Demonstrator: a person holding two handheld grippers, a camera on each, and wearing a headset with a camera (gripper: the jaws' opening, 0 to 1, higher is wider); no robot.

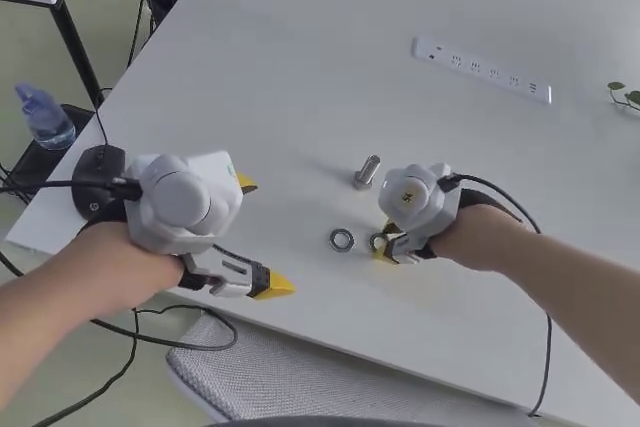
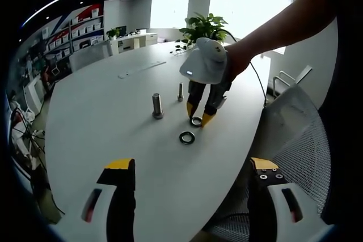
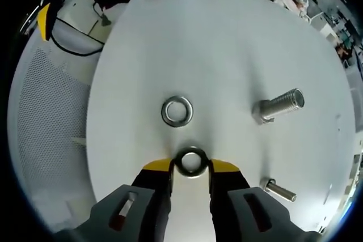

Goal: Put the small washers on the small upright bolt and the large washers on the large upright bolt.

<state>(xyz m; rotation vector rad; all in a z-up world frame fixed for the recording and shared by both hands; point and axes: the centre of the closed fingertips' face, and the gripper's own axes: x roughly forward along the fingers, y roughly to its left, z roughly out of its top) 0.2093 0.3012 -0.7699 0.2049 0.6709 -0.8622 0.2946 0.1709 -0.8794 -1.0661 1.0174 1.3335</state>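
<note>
Right gripper (image 3: 190, 165): tips down on the white table (image 1: 300, 67), jaws closed against both sides of a washer (image 3: 190, 151) lying flat there. A second washer (image 3: 165, 111) lies loose just beyond it. Large bolt (image 2: 157, 106) stands upright near the two washers; small bolt (image 2: 180, 92) stands upright a little past it. Left gripper (image 2: 191, 164): jaws wide apart, holding nothing, at the near table edge, pointing at the right gripper.
</note>
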